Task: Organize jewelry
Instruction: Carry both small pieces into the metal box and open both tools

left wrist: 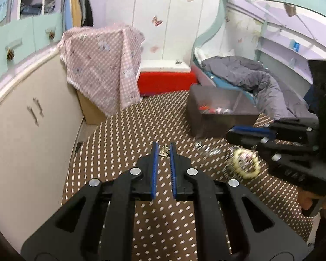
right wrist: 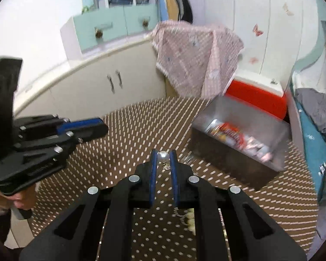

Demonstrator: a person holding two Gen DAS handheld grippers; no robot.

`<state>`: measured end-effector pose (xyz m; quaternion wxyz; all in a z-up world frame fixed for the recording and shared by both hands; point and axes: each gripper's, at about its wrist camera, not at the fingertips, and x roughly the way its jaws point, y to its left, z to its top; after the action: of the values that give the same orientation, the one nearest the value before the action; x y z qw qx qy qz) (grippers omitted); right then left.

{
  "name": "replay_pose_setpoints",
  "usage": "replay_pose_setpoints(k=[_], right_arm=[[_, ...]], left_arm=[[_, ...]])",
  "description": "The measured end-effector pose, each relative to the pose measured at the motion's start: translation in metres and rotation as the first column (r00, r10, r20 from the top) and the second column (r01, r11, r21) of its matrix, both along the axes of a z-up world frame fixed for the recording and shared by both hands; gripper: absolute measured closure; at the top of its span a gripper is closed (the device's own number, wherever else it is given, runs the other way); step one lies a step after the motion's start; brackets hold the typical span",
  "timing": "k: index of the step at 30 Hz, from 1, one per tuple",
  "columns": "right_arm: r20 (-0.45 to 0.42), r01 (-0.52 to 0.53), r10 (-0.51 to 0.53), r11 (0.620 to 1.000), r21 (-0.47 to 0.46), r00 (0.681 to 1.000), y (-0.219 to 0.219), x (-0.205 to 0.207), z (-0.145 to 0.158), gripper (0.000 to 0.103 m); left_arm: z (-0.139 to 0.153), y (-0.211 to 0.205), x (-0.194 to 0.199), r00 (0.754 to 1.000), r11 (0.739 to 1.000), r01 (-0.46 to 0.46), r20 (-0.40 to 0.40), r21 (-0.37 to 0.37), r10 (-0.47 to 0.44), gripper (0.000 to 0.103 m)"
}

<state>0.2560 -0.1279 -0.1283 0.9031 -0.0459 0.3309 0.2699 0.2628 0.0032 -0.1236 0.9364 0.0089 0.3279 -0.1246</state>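
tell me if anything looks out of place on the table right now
Loose jewelry lies on the dotted tablecloth outside the gray box: a pearl bracelet and clear pieces. The right gripper pinches a pearl earring; the left gripper frames a small charm.

Pearl earring [right wrist: 164,157] sits upright between blue pads; pearl bracelet [left wrist: 246,164] on dotted cloth; grey box [right wrist: 239,143] holds jewelry.

Both tools are matte black plastic with angular linkage arms, each pinned by round silver rivets. The left gripper [left wrist: 163,150] has slim blue pads [left wrist: 155,169] lining its jaws, as does the right gripper [right wrist: 164,158]. Below the right gripper's black body, bare fingers [left wrist: 308,202] wrap the handle, beside a dark sleeve.
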Motion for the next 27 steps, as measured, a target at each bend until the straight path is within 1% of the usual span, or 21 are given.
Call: replay_pose_setpoints(k=[5, 7, 10, 12, 14, 17, 21, 24, 26, 27], right_arm=[[0.079, 0.051, -0.055, 0.997, 0.057, 0.995, -0.038, -0.003, 0.051, 0.093], [0.109, 0.084, -0.090, 0.995, 0.060, 0.990, -0.053, 0.003, 0.069, 0.093], [0.125, 0.121, -0.130, 0.990, 0.073, 0.984, -0.071, 0.016, 0.085, 0.093], [0.126, 0.141, -0.151, 0.987, 0.079, 0.981, -0.081, 0.025, 0.090, 0.093], [0.120, 0.156, -0.167, 0.983, 0.092, 0.979, -0.088, 0.036, 0.092, 0.093], [0.104, 0.176, -0.185, 0.981, 0.086, 0.977, -0.089, 0.052, 0.089, 0.093], [0.043, 0.199, -0.204, 0.974, 0.107, 0.978, -0.093, 0.074, 0.078, 0.093], [-0.007, 0.203, -0.204, 0.972, 0.117, 0.979, -0.091, 0.090, 0.067, 0.092], [-0.041, 0.210, -0.207, 0.971, 0.115, 0.977, -0.088, 0.100, 0.059, 0.091], [-0.053, 0.223, -0.218, 0.968, 0.114, 0.975, -0.089, 0.103, 0.056, 0.091]], left_arm=[[0.036, -0.020, 0.007, 0.996, 0.999, 0.051, 0.079, 0.001, -0.051, 0.093], [0.055, -0.029, 0.012, 0.990, 0.997, 0.080, 0.118, -0.002, -0.079, 0.093], [0.076, -0.041, 0.023, 0.982, 0.994, 0.108, 0.155, -0.003, -0.106, 0.093], [0.087, -0.048, 0.035, 0.979, 0.991, 0.135, 0.158, -0.019, -0.131, 0.093], [0.094, -0.053, 0.045, 0.977, 0.989, 0.149, 0.158, -0.021, -0.144, 0.093], [0.099, -0.061, 0.062, 0.977, 0.984, 0.172, 0.136, -0.044, -0.164, 0.093], [0.099, -0.069, 0.078, 0.978, 0.981, 0.184, 0.108, -0.056, -0.178, 0.093], [0.092, -0.078, 0.092, 0.979, 0.979, 0.198, 0.070, -0.057, -0.194, 0.093], [0.084, -0.079, 0.101, 0.974, 0.971, 0.225, 0.032, -0.083, -0.223, 0.092], [0.081, -0.078, 0.105, 0.976, 0.972, 0.216, 0.024, -0.090, -0.215, 0.092]])
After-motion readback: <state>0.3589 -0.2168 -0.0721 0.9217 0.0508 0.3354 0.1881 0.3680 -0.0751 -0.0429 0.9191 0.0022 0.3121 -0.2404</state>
